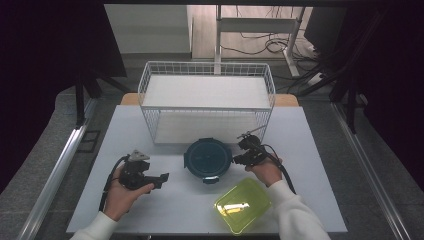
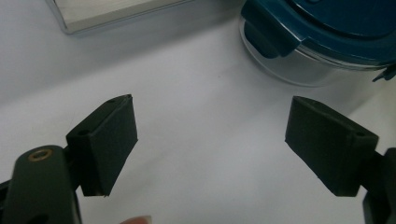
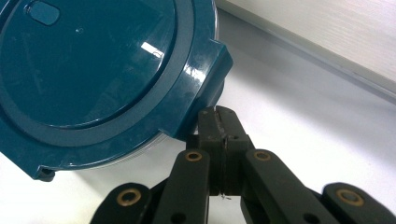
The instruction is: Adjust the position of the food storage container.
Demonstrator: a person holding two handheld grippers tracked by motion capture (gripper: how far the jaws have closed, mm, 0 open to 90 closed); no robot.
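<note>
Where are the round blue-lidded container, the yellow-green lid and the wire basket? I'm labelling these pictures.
round blue-lidded container (image 1: 207, 157): high view, middle of its dark blue lid.
yellow-green lid (image 1: 243, 205): high view, middle of its flat top.
wire basket (image 1: 207, 66): high view, its far rim.

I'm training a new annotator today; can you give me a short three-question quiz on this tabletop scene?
1. True or false: the left tool is shut.
2. What colour is the lid of the round container? A red, B dark teal, C white.
3. Which lies nearer the person: the wire basket or the yellow-green rectangular container?

Key: 1 false, its jaws stand open over bare table. 2 B. 3 the yellow-green rectangular container, beside the right sleeve; the right tool is shut beside the round container's lid clip.
</note>
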